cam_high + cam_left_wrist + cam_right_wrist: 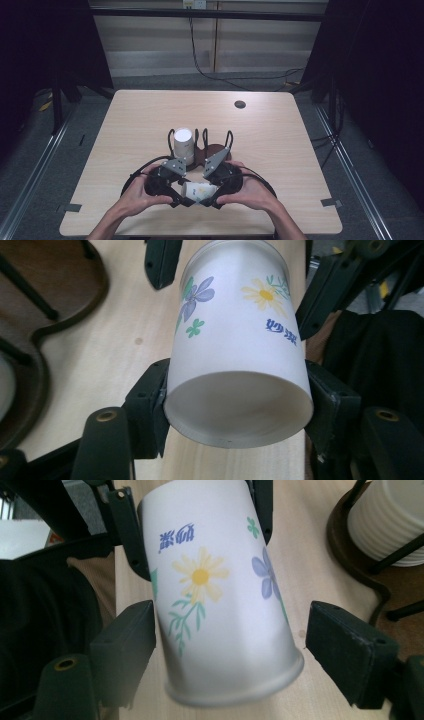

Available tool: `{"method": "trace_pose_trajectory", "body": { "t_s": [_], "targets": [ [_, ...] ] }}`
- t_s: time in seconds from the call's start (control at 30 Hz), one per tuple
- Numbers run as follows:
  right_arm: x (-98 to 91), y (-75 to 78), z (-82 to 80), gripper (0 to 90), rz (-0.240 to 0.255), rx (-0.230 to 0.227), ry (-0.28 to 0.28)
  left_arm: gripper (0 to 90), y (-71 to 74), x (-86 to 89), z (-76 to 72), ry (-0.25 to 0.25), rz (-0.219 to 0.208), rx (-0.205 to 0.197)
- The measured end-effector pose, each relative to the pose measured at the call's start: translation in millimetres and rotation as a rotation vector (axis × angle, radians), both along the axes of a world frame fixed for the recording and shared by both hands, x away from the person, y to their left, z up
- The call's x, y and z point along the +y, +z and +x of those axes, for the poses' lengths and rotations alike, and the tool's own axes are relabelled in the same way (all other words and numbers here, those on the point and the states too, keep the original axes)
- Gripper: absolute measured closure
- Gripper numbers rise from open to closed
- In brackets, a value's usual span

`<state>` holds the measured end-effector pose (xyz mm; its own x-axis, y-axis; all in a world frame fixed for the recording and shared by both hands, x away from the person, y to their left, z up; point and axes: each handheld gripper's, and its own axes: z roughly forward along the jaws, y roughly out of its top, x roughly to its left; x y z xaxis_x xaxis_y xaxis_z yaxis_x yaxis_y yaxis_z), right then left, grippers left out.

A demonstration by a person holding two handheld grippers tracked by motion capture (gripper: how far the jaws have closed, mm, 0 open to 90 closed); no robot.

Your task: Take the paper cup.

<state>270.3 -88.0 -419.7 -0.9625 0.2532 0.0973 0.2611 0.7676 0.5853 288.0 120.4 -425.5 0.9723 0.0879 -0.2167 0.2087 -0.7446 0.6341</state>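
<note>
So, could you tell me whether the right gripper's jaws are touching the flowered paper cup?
Apart: the right gripper view shows the right gripper with clear gaps either side of the flowered paper cup.

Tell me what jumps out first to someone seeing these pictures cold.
A flowered paper cup lies sideways between both grippers at the table's near edge. The left hand-held gripper is clamped on it near its base, while the right hand-held gripper stands open around its rim end with a gap on one side. Behind them sits a dark cup rack with wire loops, holding a white ribbed cup.
</note>
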Motion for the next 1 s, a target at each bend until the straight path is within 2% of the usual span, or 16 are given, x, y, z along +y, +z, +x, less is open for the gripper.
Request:
{"method": "trace_pose_trajectory", "body": {
  "t_s": [0.17, 0.27, 0.33, 0.47, 0.5, 0.6, 0.7, 0.77, 0.87, 0.9, 0.97, 1.0],
  "targets": [
    [-5.4, 2.1, 0.6, 17.6, 0.017, -0.003, -0.027, 37.3, 3.4, 4.4, 1.8, 0.02, -0.013, -0.008],
    [-8.5, 0.7, 0.3, 16.6, 0.017, 0.001, -0.036, 37.0, 5.6, 6.8, 3.2, 0.027, 0.005, -0.025],
    [-12.5, -0.6, 0.6, 15.8, 0.037, 0.009, -0.047, 37.0, 6.3, 9.3, 5.1, 0.038, 0.017, -0.023],
    [-20.5, -2.2, 0.4, 14.3, 0.064, 0.028, -0.083, 37.0, 4.3, 14.6, 5.4, 0.057, -0.014, -0.018],
    [-22.3, -3.0, 0.9, 13.9, 0.071, 0.029, -0.082, 36.9, 3.5, 15.7, 5.6, 0.059, -0.014, -0.028],
    [-26.9, -4.8, 1.7, 13.8, 0.097, 0.047, -0.103, 36.8, 2.9, 20.4, 6.6, 0.086, -0.053, -0.016],
    [-30.2, -6.6, 2.7, 15.1, 0.127, 0.057, -0.109, 36.8, 4.2, 23.5, 7.4, 0.096, -0.057, -0.018],
    [-31.5, -6.6, 2.8, 14.8, 0.137, 0.054, -0.118, 36.8, 5.3, 25.5, 6.1, 0.106, -0.076, -0.022],
    [-34.7, -3.5, 2.6, 14.8, 0.187, 0.048, -0.136, 36.7, 7.2, 28.2, 6.1, 0.109, -0.092, -0.023],
    [-35.7, -2.5, 2.3, 14.8, 0.198, 0.047, -0.143, 36.7, 8.2, 29.2, 6.1, 0.113, -0.088, -0.029],
    [-37.9, -1.6, 2.4, 14.6, 0.213, 0.044, -0.153, 36.7, 8.8, 30.9, 5.1, 0.138, -0.109, -0.021],
    [-39.3, -1.8, 2.4, 13.4, 0.228, 0.041, -0.147, 36.7, 9.5, 32.1, 5.6, 0.135, -0.111, -0.024]
  ]
}}
